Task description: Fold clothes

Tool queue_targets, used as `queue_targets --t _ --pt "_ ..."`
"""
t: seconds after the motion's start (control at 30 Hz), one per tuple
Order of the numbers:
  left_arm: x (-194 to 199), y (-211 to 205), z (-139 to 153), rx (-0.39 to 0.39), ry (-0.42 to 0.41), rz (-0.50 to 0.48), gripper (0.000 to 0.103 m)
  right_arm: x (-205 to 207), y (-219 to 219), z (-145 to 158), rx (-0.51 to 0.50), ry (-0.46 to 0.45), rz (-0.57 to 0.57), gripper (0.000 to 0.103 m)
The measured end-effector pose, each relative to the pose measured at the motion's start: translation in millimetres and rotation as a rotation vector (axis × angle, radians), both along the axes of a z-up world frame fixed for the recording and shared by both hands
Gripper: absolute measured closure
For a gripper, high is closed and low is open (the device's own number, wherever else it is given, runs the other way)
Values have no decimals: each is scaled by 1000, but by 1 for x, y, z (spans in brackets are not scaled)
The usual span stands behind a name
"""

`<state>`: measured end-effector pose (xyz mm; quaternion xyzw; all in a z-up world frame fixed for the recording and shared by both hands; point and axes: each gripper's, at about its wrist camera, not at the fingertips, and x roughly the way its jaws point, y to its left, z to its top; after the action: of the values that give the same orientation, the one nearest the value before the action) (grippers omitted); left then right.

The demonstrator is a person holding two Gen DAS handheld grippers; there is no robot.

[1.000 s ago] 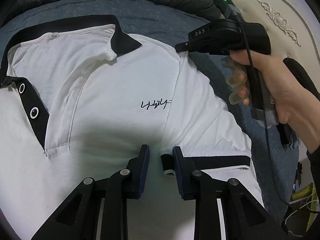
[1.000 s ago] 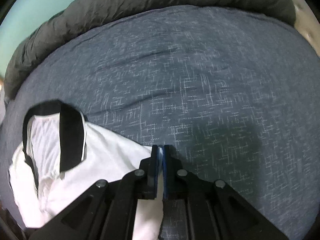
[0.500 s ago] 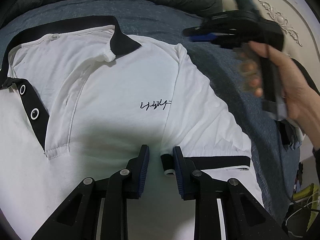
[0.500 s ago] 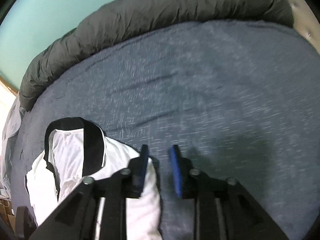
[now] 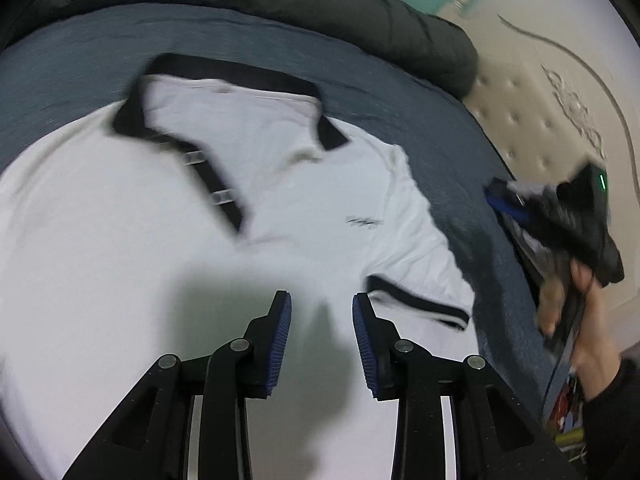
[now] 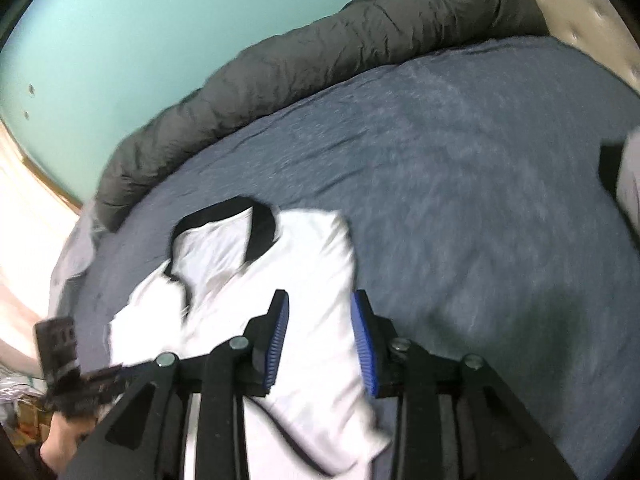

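White polo shirt on a blue bed

The right gripper (image 6: 320, 312) hung above the white black-collared polo shirt (image 6: 280, 280), its jaws opening with nothing clamped; the shirt lay on a blue-grey speckled bedsheet (image 6: 460, 200) beside a rolled dark grey duvet (image 6: 320, 52).

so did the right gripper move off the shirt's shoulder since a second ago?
Yes. In the left wrist view the right gripper has pulled away from the shirt, right and down toward the headboard.

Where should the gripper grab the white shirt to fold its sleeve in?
Probably the black-trimmed sleeve cuff of the white shirt. It lies flat at the shirt's outer edge on the blue bedspread, so coming in low from that bare side lets one finger slip under the hem and pinch it.
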<state>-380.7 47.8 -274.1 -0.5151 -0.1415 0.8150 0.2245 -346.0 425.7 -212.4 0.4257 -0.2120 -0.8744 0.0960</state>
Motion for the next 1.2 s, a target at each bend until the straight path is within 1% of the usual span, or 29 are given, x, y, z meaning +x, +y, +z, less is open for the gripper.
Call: queue_targets --t 0.07,0.17,0.3,0.37,0.47,0.63,0.73,0.87,0.93,1.0,1.1,1.2 --pt "11 -32 -1 5 -19 62 67 16 -7 -1 -29 6 1 71" --pt "28 -73 -2 3 -34 133 66 45 -23 -1 -79 37 9 70" --pt "46 -128 -3 -25 -46 230 65 74 -48 -3 -94 58 39 70" --pt "52 -151 -2 -24 -43 267 63 84 -56 -3 -101 70 49 70" --pt "59 -193 -2 -11 -48 346 56 99 -66 -5 -118 90 51 69" --pt "61 -242 -9 -8 -62 438 55 118 -72 -20 -169 103 40 69" --pt "57 -266 -14 8 -54 486 55 126 -74 -30 -193 105 33 69" --pt "47 -285 -20 -20 -44 547 54 132 -73 -47 -220 86 4 69" --pt "42 -288 -23 -26 -44 551 54 131 -73 -53 -211 63 3 69" --pt "37 -291 -27 -31 -44 556 54 133 -70 -56 -192 66 -9 69" --pt "30 -295 -34 -33 -50 565 52 134 -63 -63 -222 56 -39 69" --pt "29 -297 -39 -8 -44 586 52 134 -61 -66 -233 49 -44 69"
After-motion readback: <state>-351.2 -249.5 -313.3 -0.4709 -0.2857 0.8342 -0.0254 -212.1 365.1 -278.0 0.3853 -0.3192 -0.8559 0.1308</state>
